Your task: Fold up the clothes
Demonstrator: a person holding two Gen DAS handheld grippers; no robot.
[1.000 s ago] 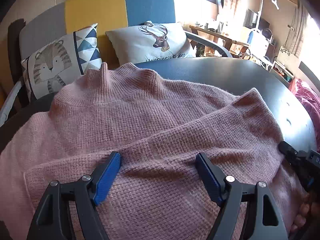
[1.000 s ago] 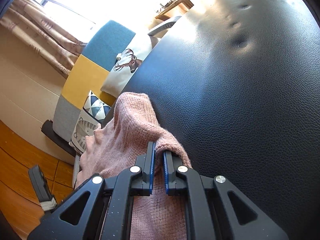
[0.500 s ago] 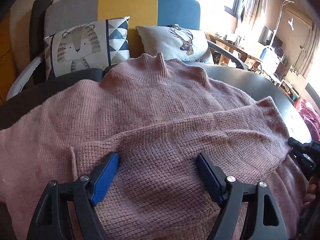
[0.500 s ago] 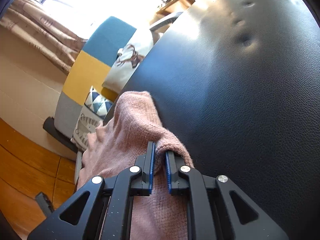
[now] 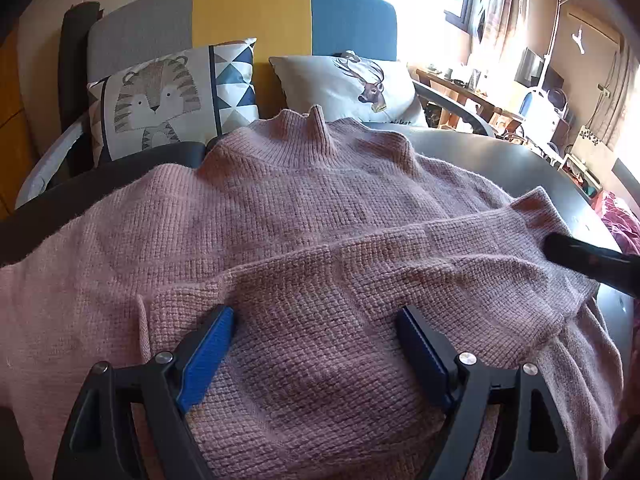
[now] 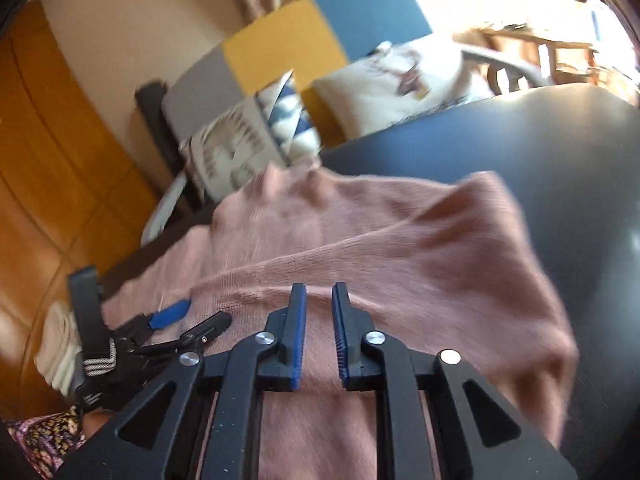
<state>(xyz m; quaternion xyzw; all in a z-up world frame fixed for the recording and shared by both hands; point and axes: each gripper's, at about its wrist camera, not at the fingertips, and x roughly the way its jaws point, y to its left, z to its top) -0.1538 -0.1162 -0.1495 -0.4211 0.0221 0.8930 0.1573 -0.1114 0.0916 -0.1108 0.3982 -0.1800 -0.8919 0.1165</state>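
Your left black two-finger gripper with blue pads [image 5: 314,344] has its fingers [image 5: 208,344] spread wide, empty between them. Your right black gripper with blue pads [image 6: 319,336] points forward with a narrow gap between its fingers [image 6: 298,332], clamping nothing.

- sweater [image 5: 304,240]: pink knitted cloth, coarse ribbed weave, slightly fuzzy and matt
- table [image 6: 560,152] under the sweater: dark leather-like cover, smooth with a soft sheen
- left gripper [image 5: 314,336]: matt black plastic frame, blue ridged pads, shiny metal rivets
- right gripper [image 6: 319,308]: the same matt black plastic, faintly speckled
- cushions [image 5: 160,96] behind the sweater: printed woven cloth
- floor [image 6: 48,200] left of the sweater: glossy orange wood
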